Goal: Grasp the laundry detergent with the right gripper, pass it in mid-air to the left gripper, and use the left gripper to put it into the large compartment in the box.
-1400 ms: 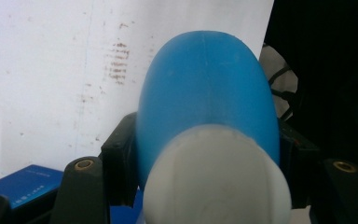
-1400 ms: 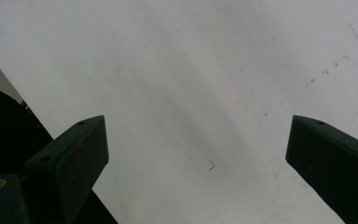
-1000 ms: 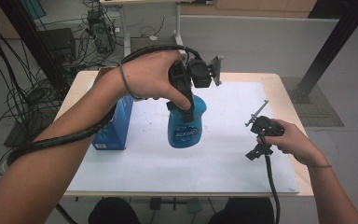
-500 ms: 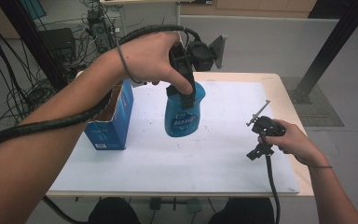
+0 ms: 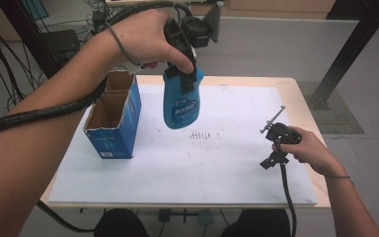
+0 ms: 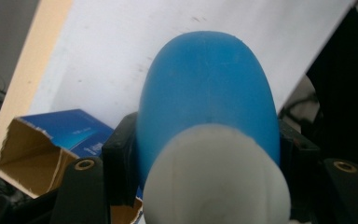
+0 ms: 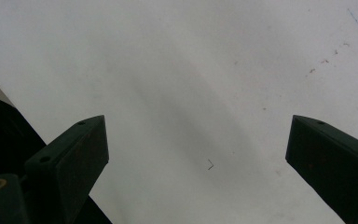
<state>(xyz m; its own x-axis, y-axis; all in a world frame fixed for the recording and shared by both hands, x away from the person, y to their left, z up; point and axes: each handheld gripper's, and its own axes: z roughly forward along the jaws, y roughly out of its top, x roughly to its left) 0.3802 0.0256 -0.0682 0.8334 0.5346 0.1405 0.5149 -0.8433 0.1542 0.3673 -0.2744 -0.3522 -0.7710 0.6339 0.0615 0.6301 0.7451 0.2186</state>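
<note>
A blue plastic bottle (image 5: pixel 180 106) with a white cap (image 6: pixel 216 177) hangs in the air above the white tabletop (image 5: pixel 217 163). My left gripper (image 5: pixel 187 84) is shut on the bottle's upper part. In the left gripper view the bottle (image 6: pixel 209 93) sits between the two black jaws, its body pointing away toward the table. An open blue cardboard box (image 5: pixel 113 123) stands just left of the bottle, brown inside; it also appears as the box (image 6: pixel 42 149) below the jaws. My right gripper (image 5: pixel 275 148) rests low at the table's right side, open, with only bare tabletop (image 7: pixel 191 70) between its jaws.
The left forearm and its thick black cable (image 5: pixel 54 111) cross the left side above the box. A black post (image 5: pixel 345 49) stands off the table's back right. Cables and equipment lie on the floor at the back left.
My left hand has lifted the blue bottle higher off the table and a little toward the box. The box's open top has come clear of the arm. The right hand stayed put.
</note>
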